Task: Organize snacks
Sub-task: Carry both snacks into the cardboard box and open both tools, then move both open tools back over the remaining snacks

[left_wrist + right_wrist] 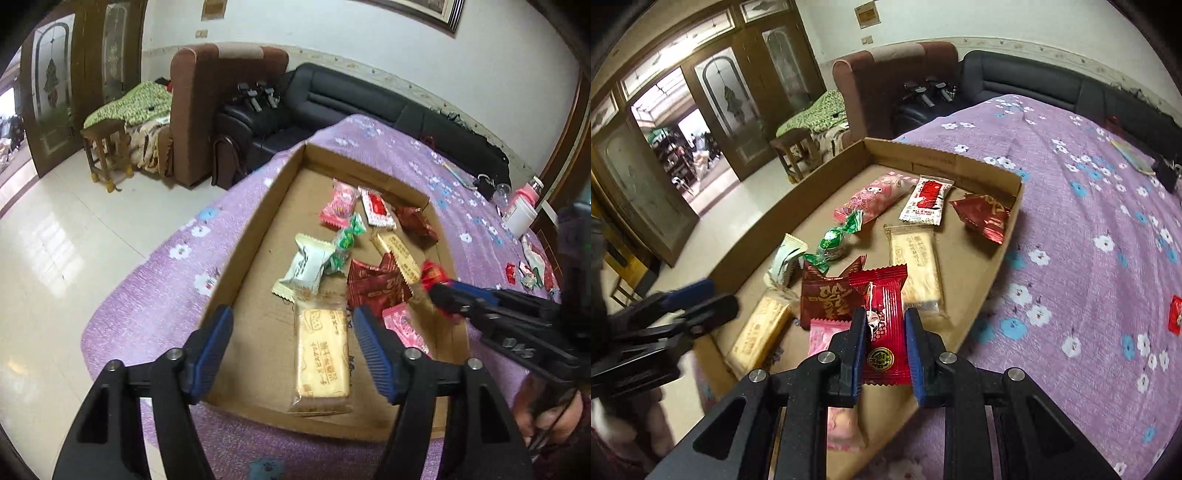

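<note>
The room is a lived-in sitting room: a black sofa [354, 99] along the far wall, a brown armchair [199, 107] beside it, wooden glazed doors [713, 110] and pale floor tiles. The worktop [1089, 206] wears a purple flowered cloth, and on it sits a shallow cardboard box [240, 236] holding the gathered snacks, among them a long biscuit pack [322, 354] and a green candy [834, 240].

The right gripper [884, 334] has its jaws clenched on a red packet [884, 325], held just over the box's near corner. The left gripper [291, 345] hangs above the biscuit pack with its jaws spread wide, holding nothing.

The likeliest slip, I judge, is at release: the packet is held near the box's low wall, so letting go too soon could drop it on the rim or outside (a glossy wrapper slides easily). A few stray sweets [526, 271] lie on the cloth well apart from the box.
</note>
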